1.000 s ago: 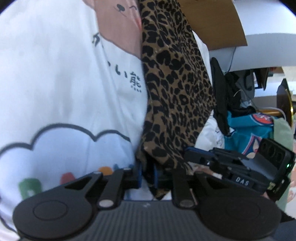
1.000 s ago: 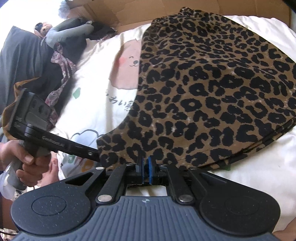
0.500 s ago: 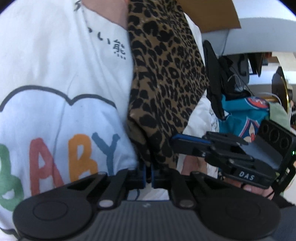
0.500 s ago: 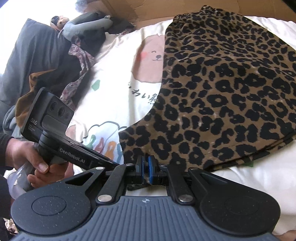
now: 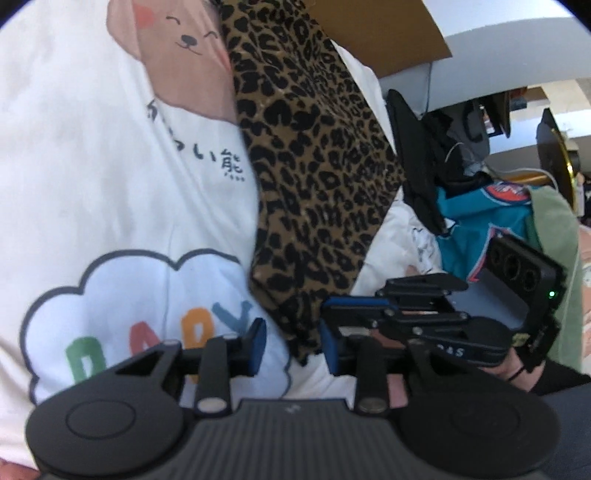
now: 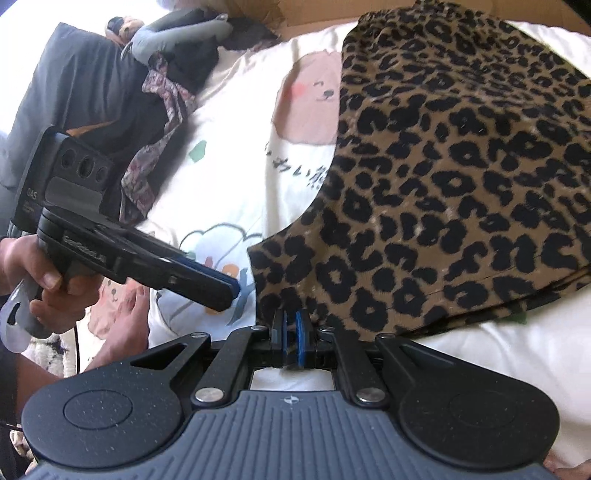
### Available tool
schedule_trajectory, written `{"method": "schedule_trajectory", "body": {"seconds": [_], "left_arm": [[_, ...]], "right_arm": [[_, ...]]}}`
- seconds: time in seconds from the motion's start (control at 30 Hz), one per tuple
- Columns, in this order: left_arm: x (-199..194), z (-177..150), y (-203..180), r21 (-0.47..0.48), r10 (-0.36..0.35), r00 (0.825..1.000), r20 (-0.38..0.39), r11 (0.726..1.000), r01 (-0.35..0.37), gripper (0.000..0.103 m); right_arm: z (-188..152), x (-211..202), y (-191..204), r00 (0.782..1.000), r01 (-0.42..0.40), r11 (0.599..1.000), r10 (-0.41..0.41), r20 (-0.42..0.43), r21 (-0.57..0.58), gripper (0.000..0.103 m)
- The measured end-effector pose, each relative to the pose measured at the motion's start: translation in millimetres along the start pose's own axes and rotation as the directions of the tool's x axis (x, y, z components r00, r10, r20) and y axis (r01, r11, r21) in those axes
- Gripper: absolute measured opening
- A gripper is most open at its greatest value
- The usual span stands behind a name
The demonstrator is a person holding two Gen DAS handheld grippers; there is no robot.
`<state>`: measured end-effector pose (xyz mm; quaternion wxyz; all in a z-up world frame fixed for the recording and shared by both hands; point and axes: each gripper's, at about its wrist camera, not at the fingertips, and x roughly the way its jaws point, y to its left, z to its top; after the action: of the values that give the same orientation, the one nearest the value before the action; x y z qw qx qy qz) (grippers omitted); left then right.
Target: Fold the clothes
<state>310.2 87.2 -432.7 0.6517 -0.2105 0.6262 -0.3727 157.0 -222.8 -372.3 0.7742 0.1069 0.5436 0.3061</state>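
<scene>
A folded leopard-print garment lies on a white bedcover printed with a bear and a cloud. My left gripper has its jaws opening. The garment's near corner shows between the blue pads, and neither pad presses on it. From the right wrist view, the left fingertips sit just left of that corner. My right gripper is shut on the garment's near edge, close beside the left one.
A heap of dark and grey clothes lies at the far left of the bed. A teal garment, a green cloth and black items pile up on the right. Brown cardboard stands behind. A hand grips the left tool.
The left jaws were shut on the garment's corner and have now opened off it. The left gripper has lifted a little. The right gripper stays shut at the same edge.
</scene>
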Motion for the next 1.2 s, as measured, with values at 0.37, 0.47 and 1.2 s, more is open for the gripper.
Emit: {"method": "schedule_trajectory", "body": {"seconds": [0.37, 0.47, 1.2], "left_arm": [[12.1, 7.1, -1.0, -0.061, -0.049, 0.999, 0.001, 0.997, 0.049, 0.033], [21.0, 6.8, 9.2, -0.122, -0.052, 0.998, -0.022, 0.991, 0.049, 0.033], [35.5, -6.5, 17.7, -0.226, -0.143, 0.99, 0.001, 0.964, 0.139, 0.029]], "right_arm": [[4.7, -15.5, -22.5, 0.997, 0.055, 0.997, -0.057, 0.046, 0.044, 0.005], [3.5, -17.1, -24.8, 0.997, 0.06, 0.997, -0.062, 0.05, 0.049, 0.005], [0.9, -24.2, -37.8, 0.994, 0.078, 0.993, -0.085, 0.075, 0.088, 0.005]]}}
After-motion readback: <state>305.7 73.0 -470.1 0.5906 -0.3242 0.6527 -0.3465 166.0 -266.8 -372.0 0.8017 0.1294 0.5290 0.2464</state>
